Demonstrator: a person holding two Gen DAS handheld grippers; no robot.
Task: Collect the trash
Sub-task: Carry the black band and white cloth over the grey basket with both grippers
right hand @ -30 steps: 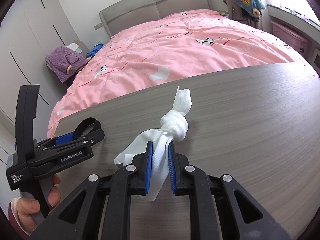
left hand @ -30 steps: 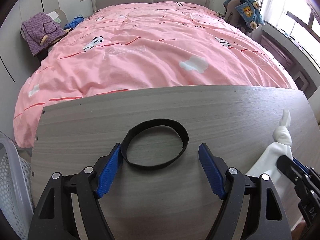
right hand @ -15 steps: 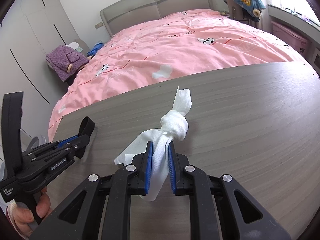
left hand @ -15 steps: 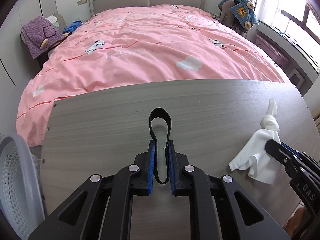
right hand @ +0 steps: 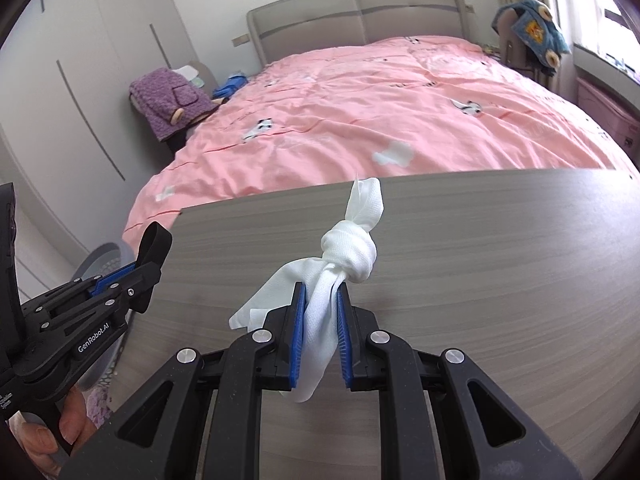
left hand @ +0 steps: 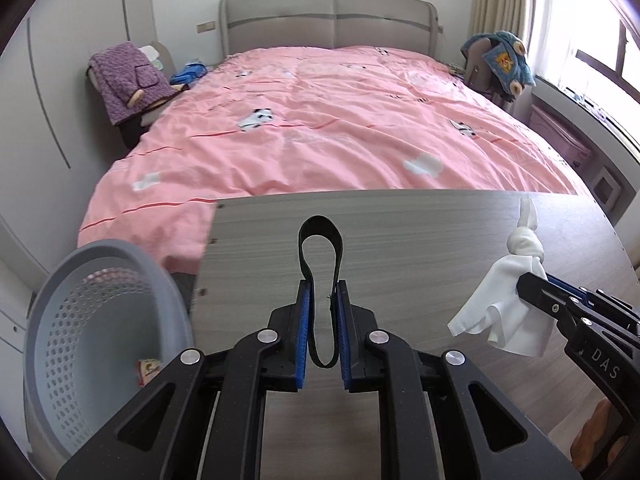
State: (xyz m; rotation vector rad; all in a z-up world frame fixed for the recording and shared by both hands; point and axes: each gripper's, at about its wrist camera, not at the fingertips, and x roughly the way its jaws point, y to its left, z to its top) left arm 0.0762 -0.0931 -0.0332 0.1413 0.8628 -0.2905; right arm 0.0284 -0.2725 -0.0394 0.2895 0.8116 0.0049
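Bedroom scene, grey wood-grain table (left hand: 420, 232) at the foot of a bed with a pink quilt (left hand: 340, 120); purple garment (left hand: 128, 80) on a chair left of the bed, blue plush (left hand: 504, 60) on a chair to its right, window further right. Left gripper (left hand: 320, 320) has its fingers narrowed onto a black elastic band (left hand: 320, 248), loop standing up past the tips and off the table. Right gripper (right hand: 320, 320) has its fingers pinched on a knotted white cloth (right hand: 348, 248), knot just ahead of the tips, loose tail hanging below; it looks raised above the table, contact hard to tell. Grey perforated basket (left hand: 100, 320) sits just off the table's left edge, lower, with a small wrapper (left hand: 148, 370) inside. Step in hand, as judged: both items picked, carrying to the bin. Next move calls for swinging the left gripper left over the basket mouth and letting go, then the cloth likewise. Band may snag on a pad.
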